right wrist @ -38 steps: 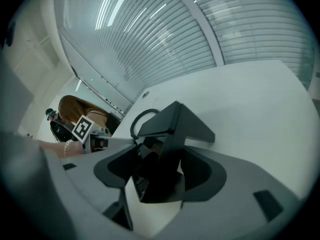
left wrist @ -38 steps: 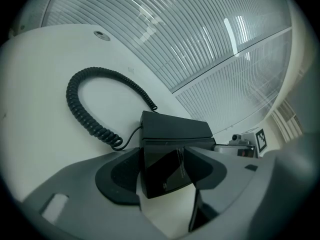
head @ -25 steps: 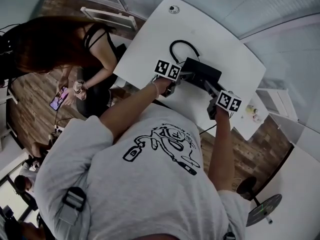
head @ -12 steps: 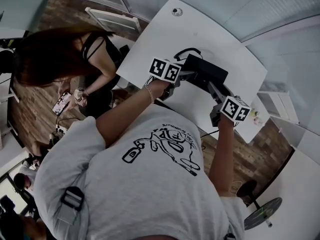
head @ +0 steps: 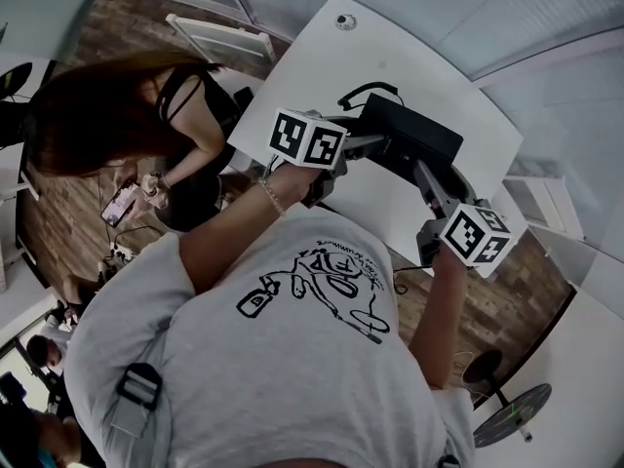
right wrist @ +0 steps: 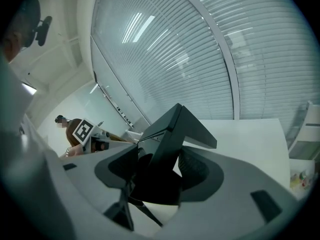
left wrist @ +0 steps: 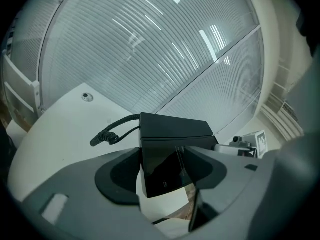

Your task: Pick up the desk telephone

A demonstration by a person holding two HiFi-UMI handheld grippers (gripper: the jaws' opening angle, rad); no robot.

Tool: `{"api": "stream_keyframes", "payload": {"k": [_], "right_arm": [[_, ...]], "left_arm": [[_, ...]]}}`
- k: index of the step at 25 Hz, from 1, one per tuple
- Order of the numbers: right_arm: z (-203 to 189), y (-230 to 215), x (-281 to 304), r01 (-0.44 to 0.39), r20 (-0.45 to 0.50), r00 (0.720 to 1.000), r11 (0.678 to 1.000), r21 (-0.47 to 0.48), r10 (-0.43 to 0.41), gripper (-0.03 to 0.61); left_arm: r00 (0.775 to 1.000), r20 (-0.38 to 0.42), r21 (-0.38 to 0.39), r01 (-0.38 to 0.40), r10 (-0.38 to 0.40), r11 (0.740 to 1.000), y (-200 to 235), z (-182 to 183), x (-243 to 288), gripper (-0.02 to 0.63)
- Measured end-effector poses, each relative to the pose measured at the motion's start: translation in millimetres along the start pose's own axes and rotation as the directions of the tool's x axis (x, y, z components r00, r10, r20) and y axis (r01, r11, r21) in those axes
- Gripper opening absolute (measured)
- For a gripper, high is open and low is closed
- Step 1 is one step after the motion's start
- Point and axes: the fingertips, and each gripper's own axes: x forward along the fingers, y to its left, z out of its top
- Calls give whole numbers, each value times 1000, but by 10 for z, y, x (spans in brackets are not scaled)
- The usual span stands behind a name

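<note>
The black desk telephone hangs above the white table, held from both sides. My left gripper is shut on its left edge and my right gripper on its right edge. Its coiled cord trails from the far side down toward the tabletop. In the left gripper view the telephone fills the gap of the left gripper, with the cord hanging to the left. In the right gripper view the telephone sits tilted and edge-on in the right gripper.
A small round fitting sits at the table's far corner. A person with long hair sits left of the table with a mobile in hand. Blinds behind glass stand beyond the table. A chair base is at the lower right.
Both grippers have risen toward the head camera with the telephone between them. The telephone has come up off the table, and its cord has drawn out behind it.
</note>
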Motion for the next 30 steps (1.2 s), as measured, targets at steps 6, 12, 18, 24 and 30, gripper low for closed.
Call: {"api": "stream_keyframes", "payload": {"k": [6,12,18,24,30], "right_arm": [[252,308,-254,5,30,1000,999,-41,-4,247],[390,543,-504,16,63,998,997,-69,-12,247],[485,704,-643,28,101,995,997,-78,-20,245],[523,722,-654,31,105,994,994,-103,-21,241],[499,692,-643,30,105,994,995,-96,-20,241]], "left_arm": [[999,32,15,16,-16,1000,-298,150,-279,270],[998,44,44,33,-35,998,-566,231,-501,268],[997,67,91,31,-37,995,-739,345,-665,268],[996,73,90,38,-44,995,-750,358,-669,268],[997,70,84,38,-44,996,-731,338,-642,268]]}}
